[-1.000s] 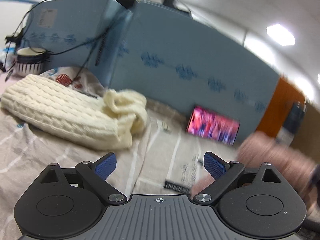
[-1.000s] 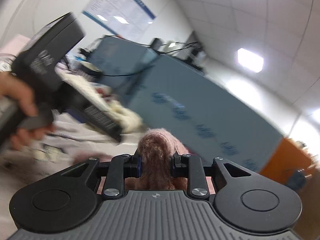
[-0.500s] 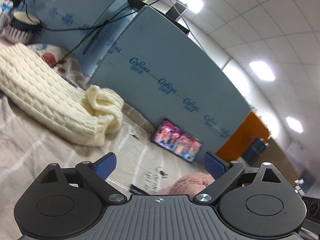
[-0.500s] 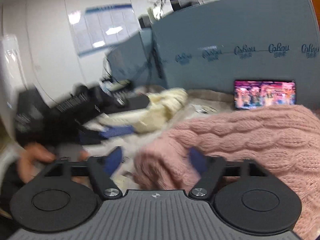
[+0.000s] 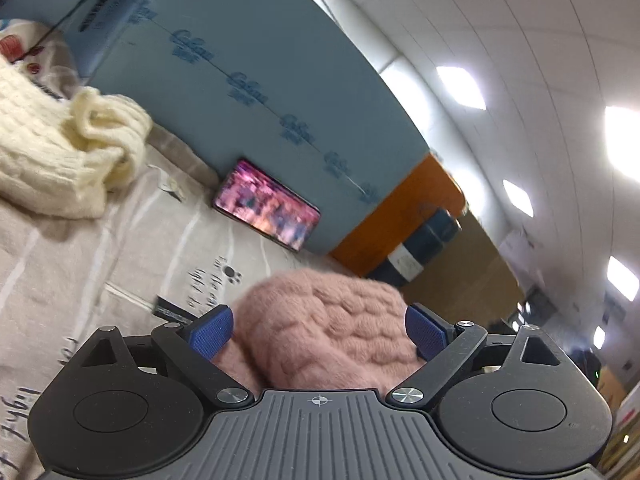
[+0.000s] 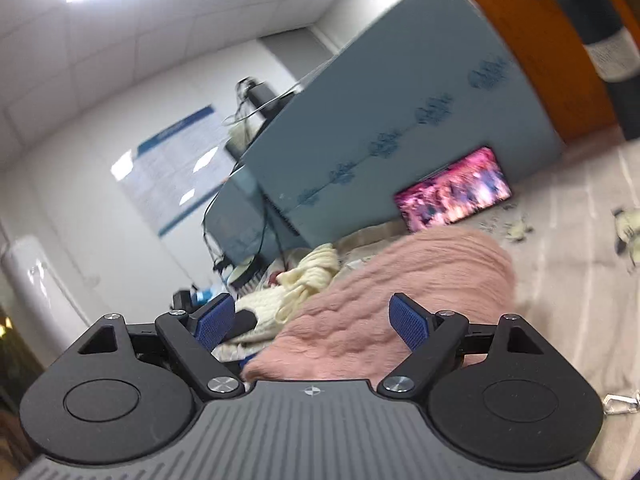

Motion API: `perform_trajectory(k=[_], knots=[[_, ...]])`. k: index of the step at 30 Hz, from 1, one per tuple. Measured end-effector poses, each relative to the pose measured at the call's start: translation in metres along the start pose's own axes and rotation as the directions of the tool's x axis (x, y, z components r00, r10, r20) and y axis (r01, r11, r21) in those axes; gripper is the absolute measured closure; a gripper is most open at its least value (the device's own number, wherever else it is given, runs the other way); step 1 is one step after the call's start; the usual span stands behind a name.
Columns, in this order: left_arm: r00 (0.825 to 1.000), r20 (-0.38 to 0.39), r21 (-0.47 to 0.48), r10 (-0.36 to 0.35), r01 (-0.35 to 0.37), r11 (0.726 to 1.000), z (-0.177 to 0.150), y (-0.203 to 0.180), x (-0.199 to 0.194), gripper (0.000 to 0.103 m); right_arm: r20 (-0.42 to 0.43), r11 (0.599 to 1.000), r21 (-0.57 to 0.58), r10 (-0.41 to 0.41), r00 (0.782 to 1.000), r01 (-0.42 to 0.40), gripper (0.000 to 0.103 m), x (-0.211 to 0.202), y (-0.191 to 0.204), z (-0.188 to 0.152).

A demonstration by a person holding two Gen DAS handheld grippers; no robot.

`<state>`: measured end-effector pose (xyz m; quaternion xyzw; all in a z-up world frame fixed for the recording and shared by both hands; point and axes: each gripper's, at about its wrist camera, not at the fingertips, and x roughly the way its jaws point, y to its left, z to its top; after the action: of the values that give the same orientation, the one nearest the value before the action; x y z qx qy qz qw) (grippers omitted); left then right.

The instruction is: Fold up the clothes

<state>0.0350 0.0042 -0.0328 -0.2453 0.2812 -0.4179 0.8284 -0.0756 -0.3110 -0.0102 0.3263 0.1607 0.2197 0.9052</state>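
A pink cable-knit sweater lies bunched on the beige printed cloth. My left gripper stands open with the pink knit between its blue pads, which do not squeeze it. In the right wrist view the same pink sweater stretches away across the cloth. The right gripper has its jaws opening, with the near end of the sweater loose between them. A cream knit sweater lies folded further left, seen beyond the pink one in the right view.
A blue partition closes the back of the table. A phone with a lit screen leans against it. An orange panel stands past the partition. A small metal clip lies on the cloth at the right.
The right gripper was shut on the pink sweater, then let it go, rolled and swung sideways. The left gripper turned toward the pink sweater, which now sits between its open pads.
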Motion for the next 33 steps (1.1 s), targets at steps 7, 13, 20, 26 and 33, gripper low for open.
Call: perform_trajectory(k=[7, 13, 20, 26, 33], knots=[[0.983, 0.02, 0.276, 0.181, -0.18, 0.944, -0.017, -0.032, 0.013, 0.084, -0.013, 1.0, 0.024, 0.004, 1.0, -0.004, 0.019, -0.007, -0.01, -0.01], [0.966, 0.147, 0.273, 0.214, -0.248, 0.93, -0.008, -0.036, -0.018, 0.087, 0.021, 0.999, 0.012, 0.049, 0.999, -0.049, 0.019, -0.017, -0.007, -0.008], [0.944, 0.084, 0.158, 0.318, -0.327, 0.932, -0.012, -0.008, -0.016, 0.086, -0.038, 0.983, 0.02, 0.182, 0.983, -0.181, 0.019, -0.013, -0.004, -0.011], [0.955, 0.061, 0.179, 0.291, -0.297, 0.938, -0.013, -0.013, -0.002, 0.083, -0.1, 0.999, 0.003, 0.044, 0.994, -0.044, 0.02, 0.001, -0.009, -0.017], [0.938, 0.051, 0.18, 0.342, -0.346, 0.921, -0.02, -0.009, 0.005, 0.061, -0.12, 0.996, 0.07, -0.05, 0.992, 0.058, 0.03, 0.012, -0.032, -0.023]])
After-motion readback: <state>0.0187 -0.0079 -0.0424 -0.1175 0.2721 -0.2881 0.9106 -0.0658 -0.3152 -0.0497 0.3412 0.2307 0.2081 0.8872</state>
